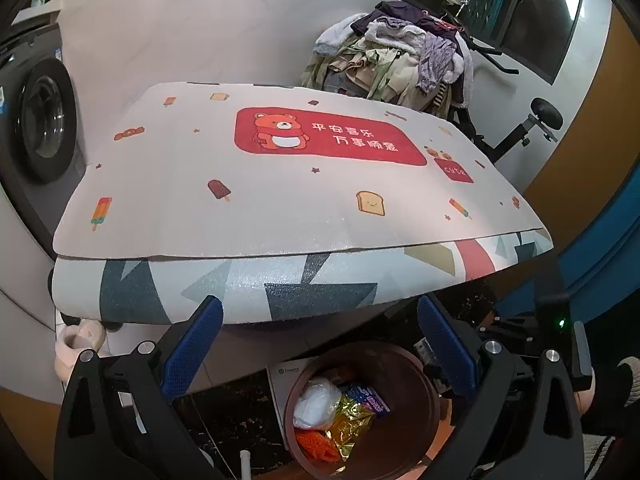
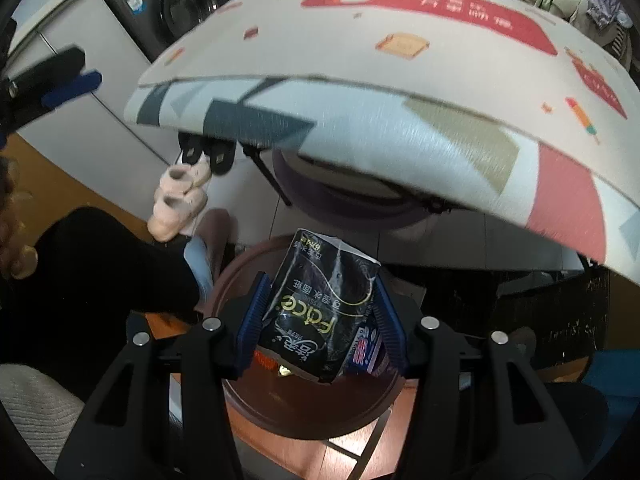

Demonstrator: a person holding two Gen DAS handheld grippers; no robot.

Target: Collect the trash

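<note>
Looking across the big foam-padded bench (image 1: 280,200) with its cream bear-and-ice-lolly printed mat, I see no litter left on its top, so as far as these views show, most of the collecting looks done. Below its front edge stands the round brown plastic trash bin (image 1: 416,412), and it already holds a white crumpled plastic bag (image 1: 316,402), a gold foil wrapper (image 1: 348,424), an orange mesh scrap (image 1: 316,446) and a blue printed packet (image 1: 370,398). What remains, I judge, is 1 item: the black soft tissue pack (image 2: 320,308) lettered "Face".

My right gripper (image 2: 320,320) is clamped on that tissue pack, its 2 blue ribbed pads pressing the pack's sides, and it points steeply down right over the bin's mouth, so the pack hangs above the trash and not yet in it. Releasing it here should land it inside.

My left gripper (image 1: 316,344) is spread wide and holds nothing. It sits just beside the bin on the near side, aimed forward at the bench edge, with the bin showing between its fingers.
</note>
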